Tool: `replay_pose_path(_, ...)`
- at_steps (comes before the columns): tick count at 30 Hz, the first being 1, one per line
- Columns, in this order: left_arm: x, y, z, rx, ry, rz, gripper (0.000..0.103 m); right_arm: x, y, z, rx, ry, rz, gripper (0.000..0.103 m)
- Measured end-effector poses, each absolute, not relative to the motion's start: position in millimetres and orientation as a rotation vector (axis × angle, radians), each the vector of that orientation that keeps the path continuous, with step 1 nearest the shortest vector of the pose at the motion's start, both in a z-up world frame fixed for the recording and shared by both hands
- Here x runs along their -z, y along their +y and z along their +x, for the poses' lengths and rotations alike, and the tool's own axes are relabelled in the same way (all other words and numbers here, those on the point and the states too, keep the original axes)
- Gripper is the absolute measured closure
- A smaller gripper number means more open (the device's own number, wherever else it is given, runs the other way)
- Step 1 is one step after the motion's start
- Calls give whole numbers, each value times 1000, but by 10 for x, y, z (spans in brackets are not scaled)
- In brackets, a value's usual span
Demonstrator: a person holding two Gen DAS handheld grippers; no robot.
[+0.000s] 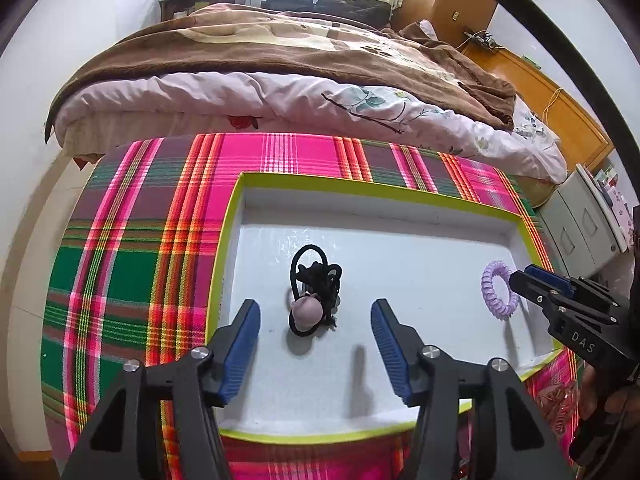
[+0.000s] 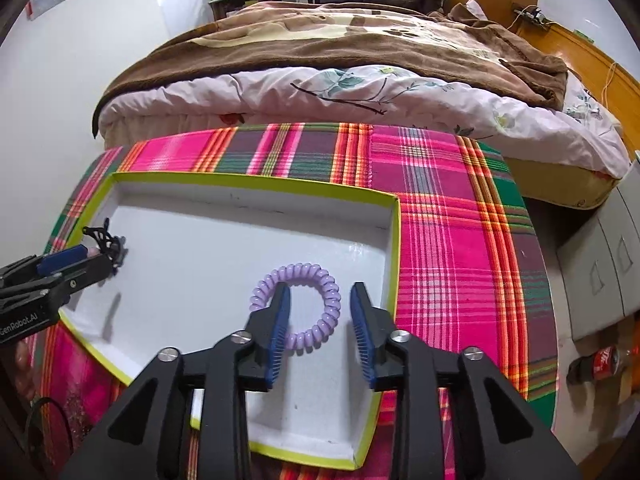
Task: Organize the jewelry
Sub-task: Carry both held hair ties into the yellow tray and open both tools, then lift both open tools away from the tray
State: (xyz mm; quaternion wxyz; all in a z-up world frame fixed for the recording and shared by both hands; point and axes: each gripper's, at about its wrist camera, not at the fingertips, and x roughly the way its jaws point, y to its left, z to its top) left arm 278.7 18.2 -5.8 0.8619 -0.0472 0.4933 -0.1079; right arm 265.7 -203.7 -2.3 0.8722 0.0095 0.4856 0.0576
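Observation:
A white tray with a lime-green rim (image 1: 230, 216) (image 2: 394, 240) lies on a plaid cloth. In it lies a tangle of black hair ties with a mauve bead (image 1: 314, 294) (image 2: 106, 240). My left gripper (image 1: 316, 312) is open, its fingers either side of the tangle, just above the tray floor; it also shows in the right wrist view (image 2: 86, 258). A lilac spiral hair tie (image 2: 298, 306) (image 1: 500, 288) lies near the tray's right wall. My right gripper (image 2: 320, 296) is open over it, its left finger crossing the ring; it also shows in the left wrist view (image 1: 524, 274).
The plaid cloth (image 1: 132, 264) (image 2: 452, 216) covers the table. A bed with a brown blanket (image 1: 280, 52) stands right behind it. A grey drawer unit (image 2: 600, 264) and a cola bottle (image 2: 600, 364) are at the right.

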Motion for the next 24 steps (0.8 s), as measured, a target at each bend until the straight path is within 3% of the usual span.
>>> replay_pose_path(11, -339, 254, 2262, 258, 940, -127, 29, -356, -2222, 2084, -163, 899, 73, 68)
replay_pose_path(17, -467, 321, 1843, 267, 902, -148, 27, -447, -2418, 1676, -161, 854, 83, 61)
replay_pose_path(24, -405, 440, 1381, 256, 896, -161, 26, -295, -2560, 1370, -197, 856, 33, 59)
